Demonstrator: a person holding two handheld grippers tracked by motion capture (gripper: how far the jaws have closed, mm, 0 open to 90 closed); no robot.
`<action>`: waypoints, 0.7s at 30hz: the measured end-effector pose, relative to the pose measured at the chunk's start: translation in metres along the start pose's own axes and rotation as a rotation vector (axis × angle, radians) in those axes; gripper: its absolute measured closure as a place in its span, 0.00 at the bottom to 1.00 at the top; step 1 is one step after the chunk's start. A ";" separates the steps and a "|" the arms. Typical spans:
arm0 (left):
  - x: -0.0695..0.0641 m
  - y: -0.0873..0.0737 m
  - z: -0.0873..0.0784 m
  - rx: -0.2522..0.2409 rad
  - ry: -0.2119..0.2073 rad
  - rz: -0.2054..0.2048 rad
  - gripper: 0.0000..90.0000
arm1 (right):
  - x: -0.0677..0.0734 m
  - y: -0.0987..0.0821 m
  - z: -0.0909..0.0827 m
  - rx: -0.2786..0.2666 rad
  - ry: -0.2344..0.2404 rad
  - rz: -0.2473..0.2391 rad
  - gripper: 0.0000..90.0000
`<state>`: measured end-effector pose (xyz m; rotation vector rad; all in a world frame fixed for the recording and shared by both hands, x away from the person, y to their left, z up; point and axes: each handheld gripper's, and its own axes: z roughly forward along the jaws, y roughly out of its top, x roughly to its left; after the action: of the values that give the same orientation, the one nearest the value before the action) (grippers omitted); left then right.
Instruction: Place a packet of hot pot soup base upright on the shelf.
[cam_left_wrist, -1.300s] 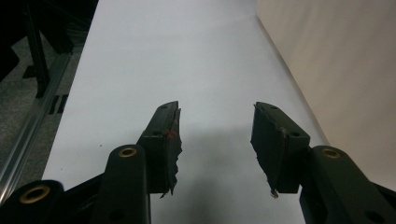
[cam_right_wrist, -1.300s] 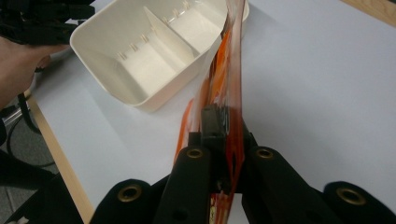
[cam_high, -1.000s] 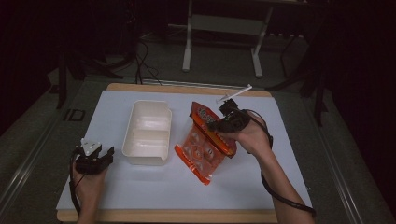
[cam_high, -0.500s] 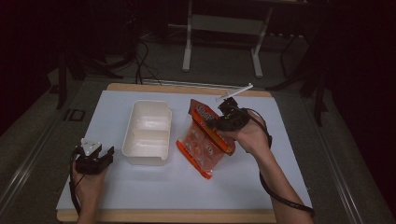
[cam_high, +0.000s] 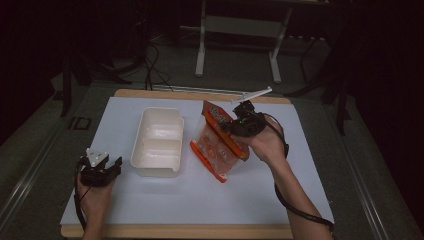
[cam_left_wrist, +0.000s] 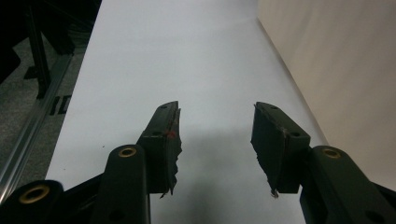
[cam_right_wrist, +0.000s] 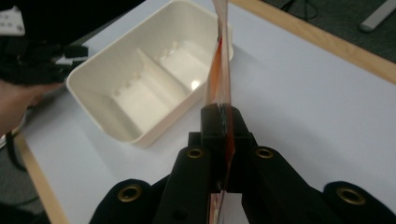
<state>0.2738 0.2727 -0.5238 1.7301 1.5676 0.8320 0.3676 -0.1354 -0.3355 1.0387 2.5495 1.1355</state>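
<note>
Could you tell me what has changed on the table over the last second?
The right gripper, still shut on the orange bag, has tipped it more upright with its lower end nearer the white tray. The left gripper stayed open near the table's left edge, and the tray hasn't moved.

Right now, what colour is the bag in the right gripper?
Orange-red with clear panels; the bag shows best in the high view.

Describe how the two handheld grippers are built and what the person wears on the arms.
Both the left gripper and the right gripper are black, with two jaws on arms fixed by brass-coloured rivets. The left's pads look ragged-edged. A grey plate tops the left gripper. A black cable trails from the right. The forearms are bare, no sleeves.
</note>
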 end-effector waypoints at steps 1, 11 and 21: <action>0.000 0.000 0.000 0.000 0.000 0.000 0.58 | 0.000 0.000 0.000 -0.007 -0.012 -0.001 1.00; 0.000 0.000 0.000 0.001 -0.003 -0.001 0.58 | 0.003 0.007 -0.003 -0.068 -0.054 -0.020 1.00; -0.001 0.000 0.001 0.003 -0.006 0.002 0.58 | 0.004 0.014 -0.008 -0.146 -0.048 -0.021 1.00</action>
<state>0.2744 0.2717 -0.5242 1.7348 1.5647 0.8248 0.3689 -0.1311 -0.3200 0.9890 2.3946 1.2542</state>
